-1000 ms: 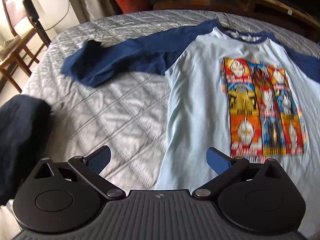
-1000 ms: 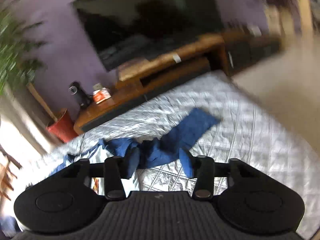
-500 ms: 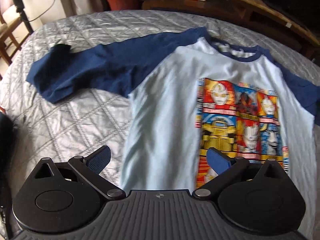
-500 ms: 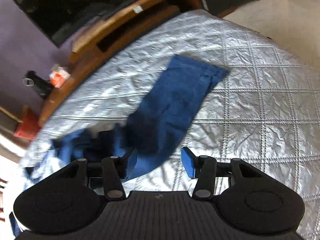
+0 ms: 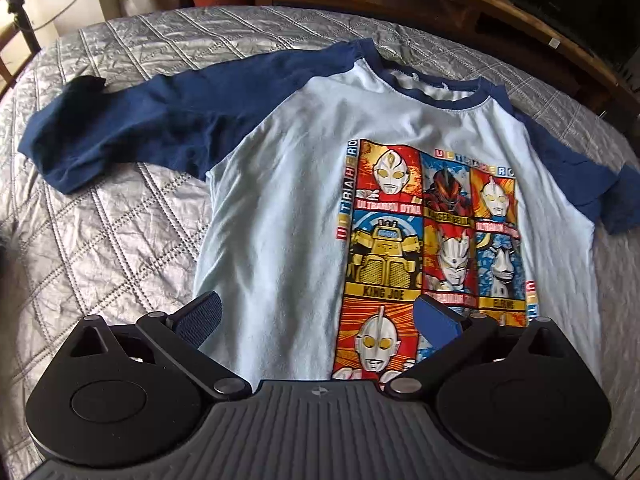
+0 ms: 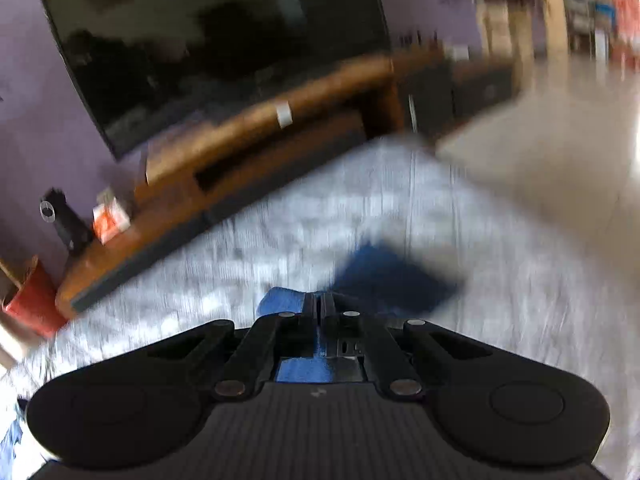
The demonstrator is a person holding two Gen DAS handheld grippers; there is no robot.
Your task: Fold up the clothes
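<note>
Lying flat, print up, on the quilted bed (image 5: 120, 248), the shirt (image 5: 288, 216) sits beneath the left hand-held gripper (image 5: 320, 316), jaws spread and empty. The right hand-held gripper (image 6: 319, 304) is closed; blur hides whether it pinches the blue sleeve (image 6: 392, 280).

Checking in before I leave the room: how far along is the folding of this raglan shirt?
Barely begun. Done: the raglan shirt lies spread face-up on the quilted bed. In hand: the right hand-held gripper is shut on its navy sleeve; the left hand-held gripper is open above the hem. Left: every fold.
</note>
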